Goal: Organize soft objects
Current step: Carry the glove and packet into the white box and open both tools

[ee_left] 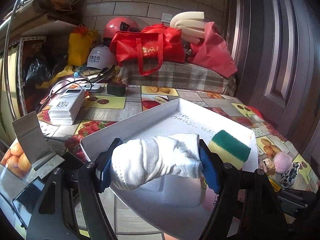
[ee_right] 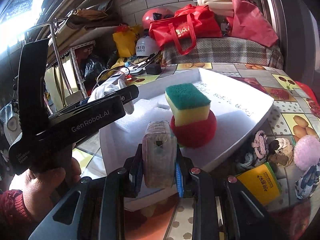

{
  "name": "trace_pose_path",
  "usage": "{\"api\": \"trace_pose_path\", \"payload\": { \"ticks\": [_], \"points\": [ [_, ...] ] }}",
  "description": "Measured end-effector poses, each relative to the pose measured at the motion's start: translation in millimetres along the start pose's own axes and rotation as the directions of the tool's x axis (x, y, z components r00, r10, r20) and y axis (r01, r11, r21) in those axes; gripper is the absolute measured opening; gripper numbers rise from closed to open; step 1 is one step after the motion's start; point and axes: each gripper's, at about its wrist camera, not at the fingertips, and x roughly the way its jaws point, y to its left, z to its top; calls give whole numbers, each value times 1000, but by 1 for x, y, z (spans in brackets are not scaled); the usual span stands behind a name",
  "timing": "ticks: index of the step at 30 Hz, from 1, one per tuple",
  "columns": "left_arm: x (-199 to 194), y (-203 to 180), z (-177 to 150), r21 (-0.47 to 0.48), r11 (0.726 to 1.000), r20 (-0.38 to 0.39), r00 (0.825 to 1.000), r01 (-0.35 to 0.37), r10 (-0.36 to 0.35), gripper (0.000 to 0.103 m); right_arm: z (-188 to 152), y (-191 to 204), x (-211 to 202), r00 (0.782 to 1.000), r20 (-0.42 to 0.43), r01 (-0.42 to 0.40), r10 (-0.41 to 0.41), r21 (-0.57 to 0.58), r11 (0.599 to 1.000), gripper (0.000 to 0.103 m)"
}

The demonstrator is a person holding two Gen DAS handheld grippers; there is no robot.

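Gripping a bunched white cloth [ee_left: 158, 160], the left gripper [ee_left: 155, 165] stands fairly wide in the lower middle of the left wrist view, its blue pads [ee_left: 208, 170] pressed into either side of the bundle, which hangs over the near part of the white tray [ee_left: 132, 124]. The right gripper [ee_right: 159, 163], low in the centre of the right wrist view, is closed narrow on a tan, flat sponge-like pad [ee_right: 158, 156] held on edge, just short of the tray's near rim. Inside the tray a green-and-yellow sponge [ee_right: 188, 104] sits tilted atop a red ball [ee_right: 194, 134], on white foam lining [ee_right: 132, 118]. At the lower right of that view, a pink pompom [ee_right: 307, 152] and knotted cords [ee_right: 260, 142] lie on the fruit-patterned tablecloth [ee_right: 290, 100], outside the tray. All of these look light and yielding: the cloth will slump and may trail loose folds, so a central pinch on the thickest bunch suits it; the pad compresses readily and is best held across its flat faces. The stacked sponge looks unsteady and could topple if nudged.
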Motion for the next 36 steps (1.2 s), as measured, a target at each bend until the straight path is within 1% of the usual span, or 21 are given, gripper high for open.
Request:
{"api": "trace_pose_path", "payload": {
  "ticks": [3,7,13,14,16,17,18,19,21,23,24,25,26,30,36],
  "points": [
    [-1,-3,0,13,1000,5,1000,-4,4,75,6,-6,12,1000,-13,23,-23,30,999,26],
    [-3,-6,0,28,1000,12,1000,-7,7,75,14,-11,21,997,-7,78,-78,57,995,26],
    [2,-5,1,29,999,1,1000,-21,21,75,12,-18,16,994,8,110,-112,101,989,28],
    [4,-5,2,26,999,4,1000,-25,25,76,11,-19,16,993,5,114,-115,106,988,31],
    [9,-4,5,18,999,2,999,-41,41,76,12,-19,17,993,0,119,-119,110,987,50],
    [12,-2,6,13,999,0,999,-47,47,77,12,-19,17,992,3,123,-124,111,986,73],
    [14,-2,6,7,999,-3,999,-53,53,78,12,-17,14,992,19,119,-122,105,987,84],
    [15,-1,6,2,998,-4,998,-59,59,78,11,-15,10,991,38,127,-131,98,987,87],
    [14,1,6,-5,998,1,998,-61,61,84,11,-11,4,986,75,141,-147,87,986,89],
    [10,1,5,-6,998,18,998,-62,62,86,11,-9,-1,981,103,154,-163,85,984,91],
    [9,0,5,-2,998,24,998,-61,61,90,10,-9,-3,979,114,160,-169,87,983,101],
    [8,0,5,3,998,29,998,-61,61,94,11,-9,-5,976,129,163,-174,90,982,103],
    [7,-1,5,8,998,37,997,-62,61,102,10,-9,-8,974,140,164,-176,93,982,103],
    [1,-3,4,21,998,70,996,-62,60,103,10,-10,-13,966,173,176,-191,99,979,103],
    [1,0,5,5,998,71,996,-60,60,103,10,-11,-13,963,185,180,-197,104,978,103]
  ]
}}
